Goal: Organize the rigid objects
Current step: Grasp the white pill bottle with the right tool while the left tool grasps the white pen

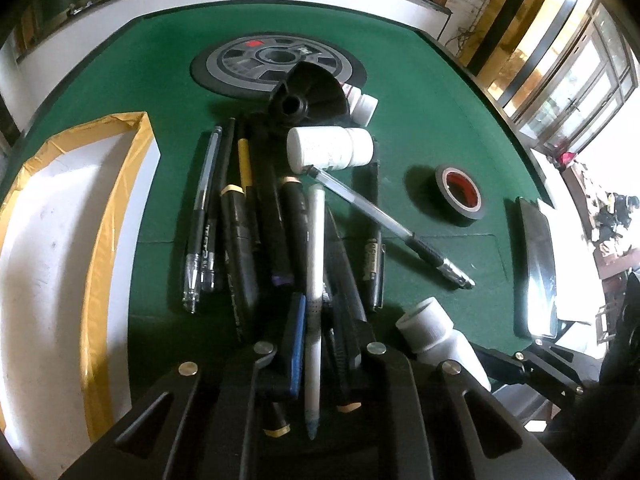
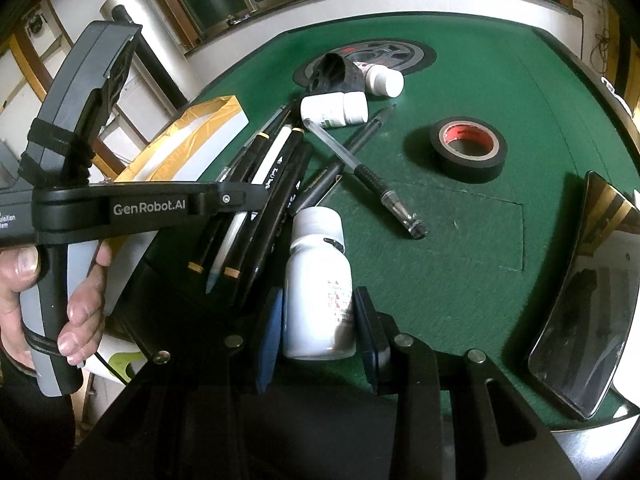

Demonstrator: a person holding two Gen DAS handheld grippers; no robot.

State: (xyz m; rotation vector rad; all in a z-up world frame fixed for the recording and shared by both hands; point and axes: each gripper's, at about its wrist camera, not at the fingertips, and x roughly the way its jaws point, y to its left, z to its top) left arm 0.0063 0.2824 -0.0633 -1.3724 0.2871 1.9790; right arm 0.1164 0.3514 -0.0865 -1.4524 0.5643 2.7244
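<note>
I am holding my right gripper [image 2: 320,332] around the white bottle [image 2: 318,284], pads at both its sides on the green table [image 2: 460,276]. My left gripper [image 1: 320,344] is clamping the white pen [image 1: 314,280] above the pen pile [image 1: 256,216].

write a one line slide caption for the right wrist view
Right claw straddling a white pill bottle on the green table, beside a pile of pens and a black tape roll.

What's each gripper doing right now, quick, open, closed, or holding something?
Left gripper: closed on the slim white pen.
Right gripper: closed around the white plastic pill bottle.
</note>
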